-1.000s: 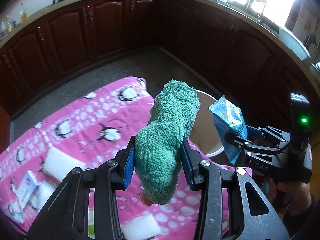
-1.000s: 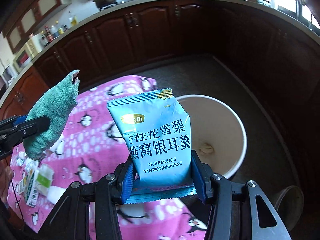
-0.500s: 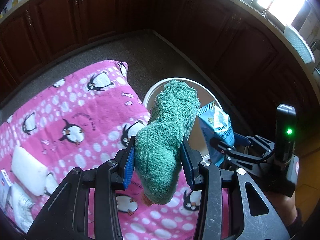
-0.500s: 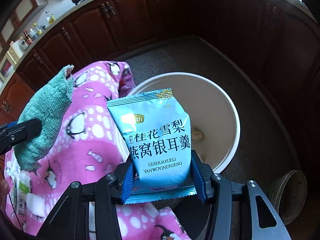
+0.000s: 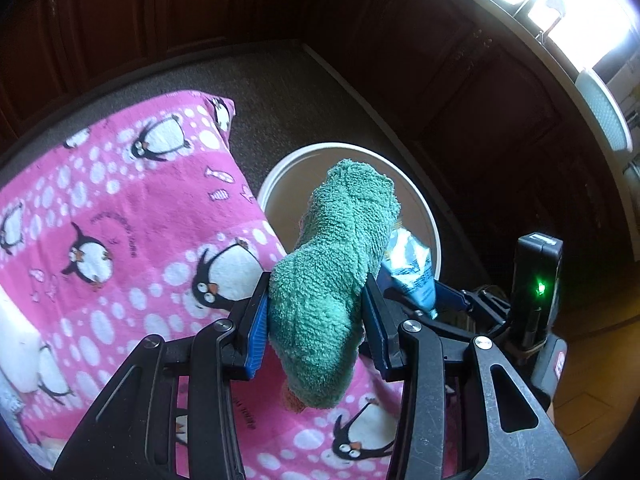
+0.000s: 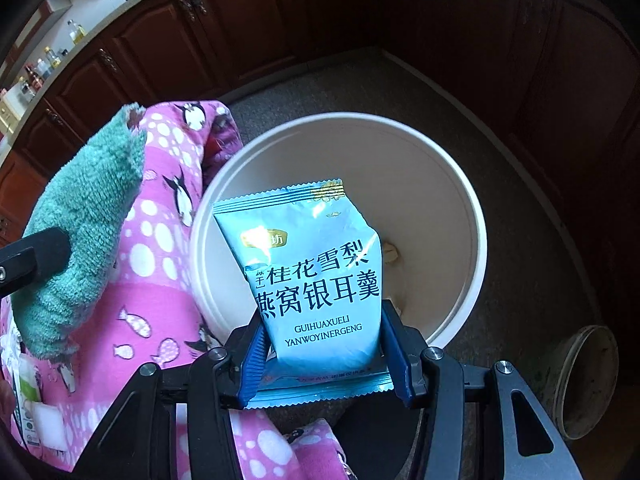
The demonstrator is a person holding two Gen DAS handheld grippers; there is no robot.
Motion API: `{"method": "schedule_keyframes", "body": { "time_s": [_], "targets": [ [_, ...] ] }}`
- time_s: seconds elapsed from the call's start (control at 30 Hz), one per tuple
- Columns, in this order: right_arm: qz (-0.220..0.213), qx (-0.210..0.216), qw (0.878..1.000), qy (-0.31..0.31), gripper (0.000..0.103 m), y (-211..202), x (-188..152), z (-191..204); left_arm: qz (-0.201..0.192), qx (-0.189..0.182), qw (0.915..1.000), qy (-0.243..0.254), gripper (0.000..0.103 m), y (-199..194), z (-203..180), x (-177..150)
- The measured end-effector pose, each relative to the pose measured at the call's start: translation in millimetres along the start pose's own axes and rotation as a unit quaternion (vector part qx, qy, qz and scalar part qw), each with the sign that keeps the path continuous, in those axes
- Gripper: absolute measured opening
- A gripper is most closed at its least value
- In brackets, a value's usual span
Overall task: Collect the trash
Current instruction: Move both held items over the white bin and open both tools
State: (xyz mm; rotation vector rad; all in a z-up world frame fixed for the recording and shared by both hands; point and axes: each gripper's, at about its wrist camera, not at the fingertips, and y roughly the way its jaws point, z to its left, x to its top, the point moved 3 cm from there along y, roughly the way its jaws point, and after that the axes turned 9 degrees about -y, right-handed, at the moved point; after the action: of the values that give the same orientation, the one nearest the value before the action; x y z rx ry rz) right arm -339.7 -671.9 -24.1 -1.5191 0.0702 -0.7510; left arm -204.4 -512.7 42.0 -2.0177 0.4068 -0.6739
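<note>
A crumpled green terry cloth (image 5: pixel 336 272) stands up between the blue pads of my left gripper (image 5: pixel 314 304), which is shut on it, right at the near rim of the white bucket (image 5: pixel 352 148). From the right wrist the same green cloth (image 6: pixel 84 216) hangs left of the bucket (image 6: pixel 476 216). My right gripper (image 6: pixel 322 344) holds a light-blue snack packet (image 6: pixel 316 272) upright over the bucket's mouth. Its jaws are opening, and the packet still sits between the pads. The left wrist view shows that packet (image 5: pixel 412 268) and right gripper (image 5: pixel 440 304) just right of the cloth.
A pink penguin-print cloth (image 5: pixel 120 220) covers the surface left of the bucket, with white packets at its near left edge (image 6: pixel 48 428). A small beige scrap (image 6: pixel 390 254) lies in the bucket. A dirty smaller pail (image 6: pixel 588 380) stands on the floor at right. Dark cabinets (image 5: pixel 480 80) ring the floor.
Both grippers have come down and nearer to the bucket, which now fills more of each view. The right pads stand slightly wider around the packet. The green cloth stays clamped.
</note>
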Motion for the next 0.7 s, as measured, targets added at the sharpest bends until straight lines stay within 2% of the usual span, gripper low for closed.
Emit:
{"method": "schedule_keyframes", "body": {
  "time_s": [0.13,0.3,0.7],
  "targets": [
    [0.004,-0.009,1.000,0.003,0.056,1.3,-2.2,-3.4,0.018,-0.013,0.9996,-0.017,0.045,10.5,3.7,-1.5],
    [0.001,-0.012,1.000,0.019,0.065,-1.4,-7.0,-9.4,0.015,-0.010,0.9997,-0.016,0.058,15.7,8.7,-1.7],
    [-0.009,-0.014,0.999,0.027,0.065,-16.3,-10.9,-8.1,0.003,-0.012,0.9998,-0.018,0.058,-3.0,14.5,-7.9]
  ]
}}
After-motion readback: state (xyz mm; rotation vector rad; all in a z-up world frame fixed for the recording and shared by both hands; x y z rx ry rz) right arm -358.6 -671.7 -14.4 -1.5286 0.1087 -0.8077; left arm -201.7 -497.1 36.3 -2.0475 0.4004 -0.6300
